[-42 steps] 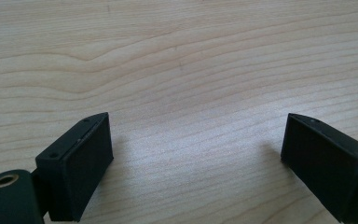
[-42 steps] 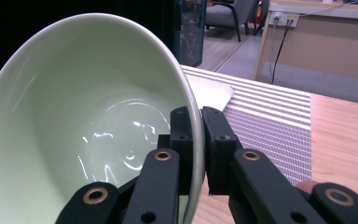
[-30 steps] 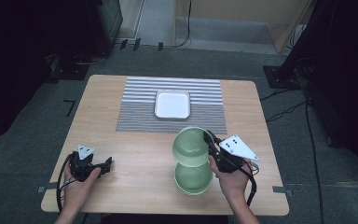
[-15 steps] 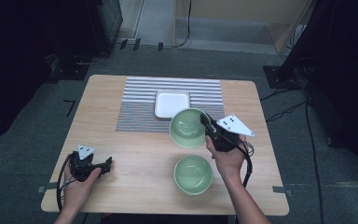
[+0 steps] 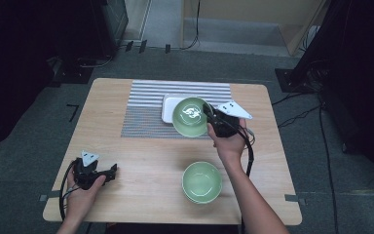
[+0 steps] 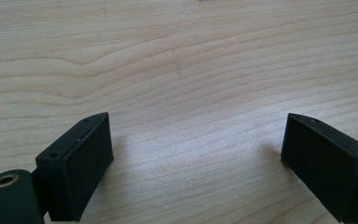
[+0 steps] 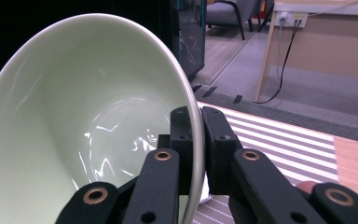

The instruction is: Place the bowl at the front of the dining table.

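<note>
A: What is seen first, going from the biggest thing down?

B: A wooden table [image 5: 141, 165] is seen from the high view, with a grey striped placemat [image 5: 146, 114] laid across its far half. A white square plate [image 5: 168, 105] is set on the placemat, and part of it is hidden by a bowl held above it.

A: Which bowl is held?

B: A pale green bowl [image 5: 190, 117] is gripped at its rim by the right gripper [image 5: 209, 117]. In the right gripper view the rim of that bowl [image 7: 74, 130] is seen pinched between the two black jaws, which are closed on it, one pad inside the wall and one outside. The bowl is tilted, its shiny inside turned towards the camera, and it is carried over the near edge of the plate and the placemat.

A: Is another bowl found on the table?

B: Yes. A second green bowl [image 5: 202, 182] is stood upright on the bare wood near the front edge, well apart from the held one and just beside the right forearm.

A: And the left side?

B: The left gripper [image 5: 111, 171] is rested low on the table near the front left corner, held in the left hand [image 5: 83, 192]. In the left gripper view its jaws are seen spread wide, with nothing but wood grain between them.
</note>
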A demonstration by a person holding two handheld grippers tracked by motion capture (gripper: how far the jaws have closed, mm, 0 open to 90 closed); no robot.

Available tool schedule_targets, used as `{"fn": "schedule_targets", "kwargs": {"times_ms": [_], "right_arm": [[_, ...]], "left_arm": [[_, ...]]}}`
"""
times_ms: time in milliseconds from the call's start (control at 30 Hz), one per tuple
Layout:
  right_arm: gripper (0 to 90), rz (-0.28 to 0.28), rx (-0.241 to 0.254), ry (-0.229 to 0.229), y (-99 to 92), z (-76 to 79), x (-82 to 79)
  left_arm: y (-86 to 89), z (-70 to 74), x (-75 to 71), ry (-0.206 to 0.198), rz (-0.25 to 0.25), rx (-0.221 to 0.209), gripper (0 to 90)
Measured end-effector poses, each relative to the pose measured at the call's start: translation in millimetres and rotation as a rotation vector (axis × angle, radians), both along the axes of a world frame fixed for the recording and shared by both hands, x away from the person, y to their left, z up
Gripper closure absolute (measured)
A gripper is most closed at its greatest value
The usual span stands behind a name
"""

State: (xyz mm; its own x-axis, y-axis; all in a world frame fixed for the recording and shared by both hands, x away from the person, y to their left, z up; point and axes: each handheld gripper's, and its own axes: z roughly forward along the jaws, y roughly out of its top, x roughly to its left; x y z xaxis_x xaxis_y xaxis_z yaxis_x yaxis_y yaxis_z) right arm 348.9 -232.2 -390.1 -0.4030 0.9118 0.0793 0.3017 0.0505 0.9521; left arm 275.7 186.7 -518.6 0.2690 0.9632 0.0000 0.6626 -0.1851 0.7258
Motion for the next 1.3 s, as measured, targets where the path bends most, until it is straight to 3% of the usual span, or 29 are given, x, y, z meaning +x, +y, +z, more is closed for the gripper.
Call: {"fn": "schedule_targets", "kwargs": {"times_ms": [467,967,1300], "right_arm": [[84.3,-0.015,0.004,0.054,18.5,-6.5,41.1],[84.3,-0.069,-0.004,0.165,27.8,-18.8,87.2],[84.3,-0.061,-0.041,0.264,41.0,-37.7,111.9]], "left_arm": [[0.2,0.1,-0.1,0.001,-0.002,0.002,8.3],[0.2,0.1,-0.1,0.002,-0.002,0.002,8.3],[0.2,0.1,-0.1,0.001,-0.002,0.002,8.3]]}}
